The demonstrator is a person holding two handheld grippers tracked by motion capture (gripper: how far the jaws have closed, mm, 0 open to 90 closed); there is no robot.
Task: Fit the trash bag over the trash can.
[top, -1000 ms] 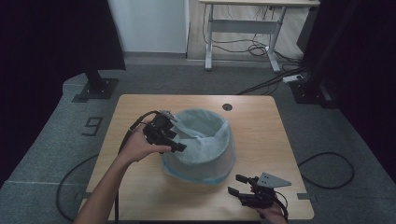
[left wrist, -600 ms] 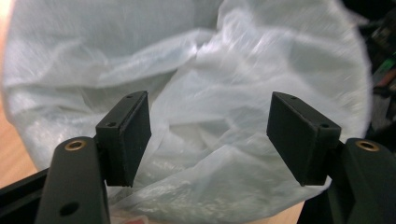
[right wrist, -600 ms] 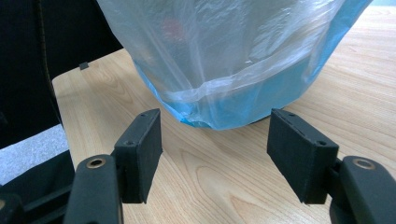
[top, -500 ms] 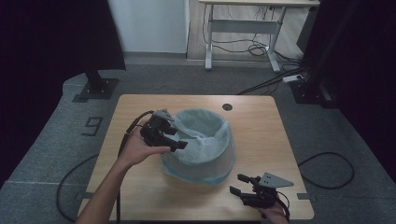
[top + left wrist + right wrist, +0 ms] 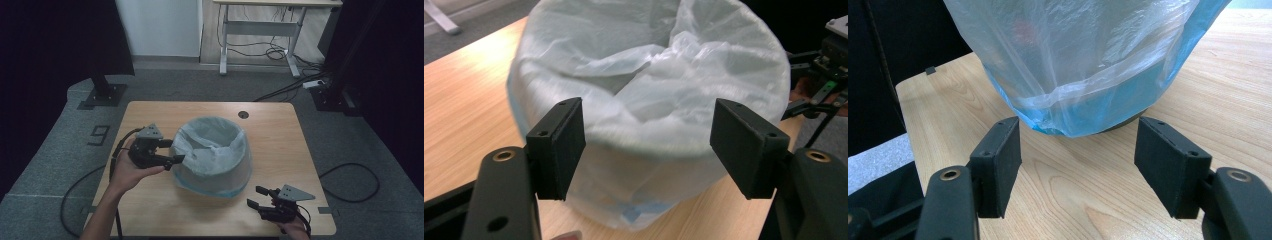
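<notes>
Item 1. Left claw [image 5: 175, 151], black, two flat pads, grey three-cornered plate on top, cable trailing off the counter's left edge. We find its jaws spread and pinching nothing. In the left gripper view one pad [image 5: 558, 145] stands to either side of the bag's rolled upper edge, with blurred plastic between and behind them; we cannot tell whether a pad touches it. We judge it is held level at rim height so that it can take the bag's edge there.

Item 2. Right claw [image 5: 255, 196], same make. Jaws spread, nothing between them. It sits low near the counter's front right corner, aimed at the foot of the bin and near it without touching. We judge it waits there to steady or tug the bag's lower hem.

Item 3. Round bin lined with a thin, translucent pale-blue plastic bag [image 5: 212, 155]. It stands upright at about the middle of the counter, between the two claws. The bag is folded over the rim and drapes down the outside nearly to the base; in the right gripper view its hem [image 5: 1083, 112] hangs just above the wood. Slack plastic bunches inside the opening.

Item 4. Light wooden counter [image 5: 280, 135], rounded corners, with a small dark round hole [image 5: 243, 114] behind the bin.
</notes>
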